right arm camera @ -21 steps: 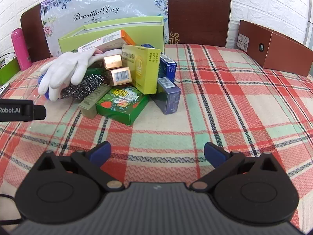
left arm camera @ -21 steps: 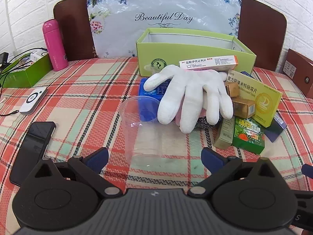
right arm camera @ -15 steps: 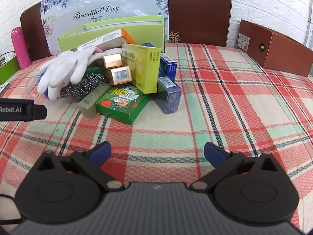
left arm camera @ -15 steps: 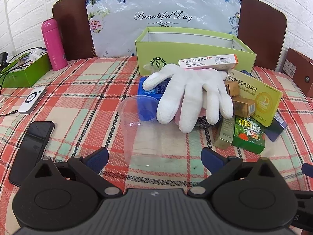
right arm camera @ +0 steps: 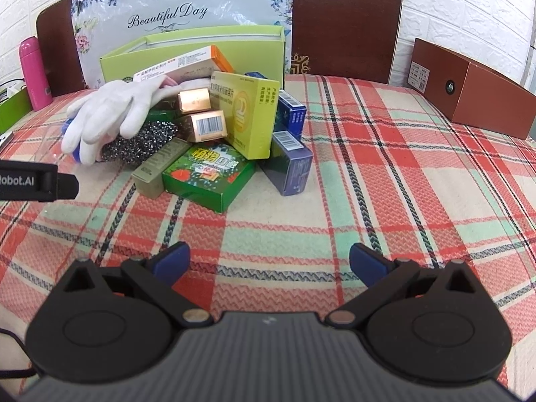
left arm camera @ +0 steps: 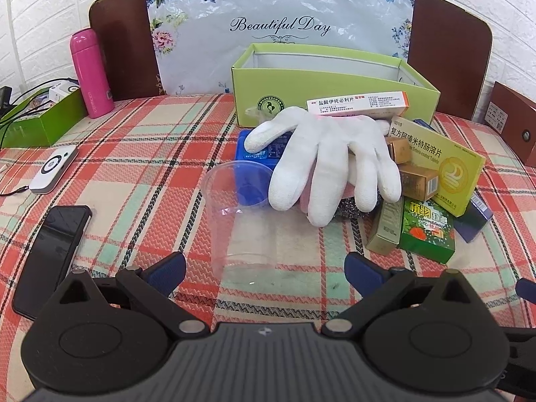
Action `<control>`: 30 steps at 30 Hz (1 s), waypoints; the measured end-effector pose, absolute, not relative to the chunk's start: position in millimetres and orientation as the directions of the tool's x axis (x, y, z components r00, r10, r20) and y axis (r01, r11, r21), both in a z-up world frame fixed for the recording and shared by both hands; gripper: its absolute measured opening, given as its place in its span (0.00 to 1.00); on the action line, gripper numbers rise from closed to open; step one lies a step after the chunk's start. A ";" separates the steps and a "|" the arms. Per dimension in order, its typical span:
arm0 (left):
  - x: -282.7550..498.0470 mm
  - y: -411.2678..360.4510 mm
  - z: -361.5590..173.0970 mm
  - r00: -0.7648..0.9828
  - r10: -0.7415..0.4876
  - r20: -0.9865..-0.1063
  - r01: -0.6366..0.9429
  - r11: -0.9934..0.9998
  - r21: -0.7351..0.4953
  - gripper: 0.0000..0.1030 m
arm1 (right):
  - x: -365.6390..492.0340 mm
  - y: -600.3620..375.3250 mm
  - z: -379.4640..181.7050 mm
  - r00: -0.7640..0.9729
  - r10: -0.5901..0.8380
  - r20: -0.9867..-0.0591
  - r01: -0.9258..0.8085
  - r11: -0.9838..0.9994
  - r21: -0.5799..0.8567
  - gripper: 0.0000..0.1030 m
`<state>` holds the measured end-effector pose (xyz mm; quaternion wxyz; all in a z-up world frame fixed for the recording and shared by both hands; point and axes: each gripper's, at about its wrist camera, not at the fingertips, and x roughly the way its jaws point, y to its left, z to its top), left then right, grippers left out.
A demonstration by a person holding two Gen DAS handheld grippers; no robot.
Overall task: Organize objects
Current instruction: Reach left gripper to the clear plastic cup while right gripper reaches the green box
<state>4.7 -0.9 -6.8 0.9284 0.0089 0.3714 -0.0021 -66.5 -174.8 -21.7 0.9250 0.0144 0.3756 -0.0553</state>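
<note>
Behind green box (left arm camera: 335, 83), "Beautiful Day" bag (left arm camera: 278, 26)

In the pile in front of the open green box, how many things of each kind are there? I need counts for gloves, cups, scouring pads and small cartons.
White glove: 1
Clear plastic cup: 1
Metal scouring pad: 1
Small cartons: 9 in view; more may be hidden
Total: 12 in view
</note>
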 end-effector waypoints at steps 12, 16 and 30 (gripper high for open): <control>8.1 0.2 -9.5 0.718 0.001 -0.697 0.013 1.000 0.015 1.00 | -62.0 -172.6 -22.4 0.708 -0.080 -0.702 0.100 0.995 -0.014 1.00; 10.6 -0.4 -10.8 0.714 -0.001 -0.701 0.017 1.000 0.016 1.00 | -60.5 -171.9 -23.1 0.709 -0.073 -0.702 0.091 0.996 -0.011 1.00; -8.0 28.1 -1.8 0.766 -0.208 -0.608 0.169 0.978 -0.121 0.97 | -37.2 -155.7 -18.7 0.795 0.144 -0.589 -0.197 0.980 -0.027 0.96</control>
